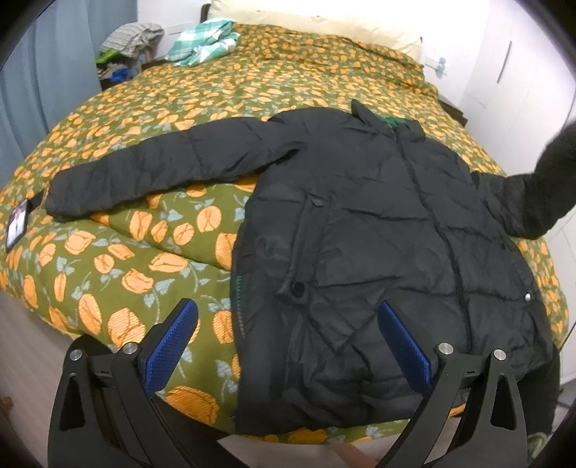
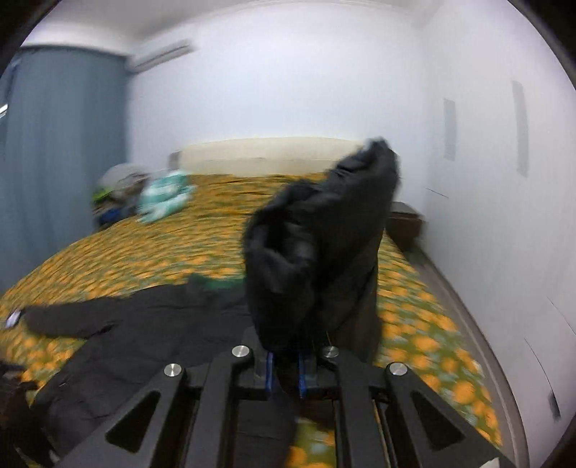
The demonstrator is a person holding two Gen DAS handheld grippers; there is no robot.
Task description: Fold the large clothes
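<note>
My bed (image 1: 144, 252) wears a green cover with orange flowers. On it lies the black jacket (image 1: 360, 234), spread flat, a phone (image 1: 17, 223) by its sleeve cuff, a pillow (image 1: 316, 25) and a checked cloth (image 1: 203, 41) at the head.

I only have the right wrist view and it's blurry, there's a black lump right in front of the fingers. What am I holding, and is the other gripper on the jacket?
Observer: The right gripper is shut on the jacket's right sleeve, lifted off the bed.
Operator: And the left?
Observer: The left gripper is open, poised over the hem of the black jacket, gripping nothing.
Operator: The other sleeve?
Observer: The left sleeve lies flat, stretched out over the floral bedspread.
</note>
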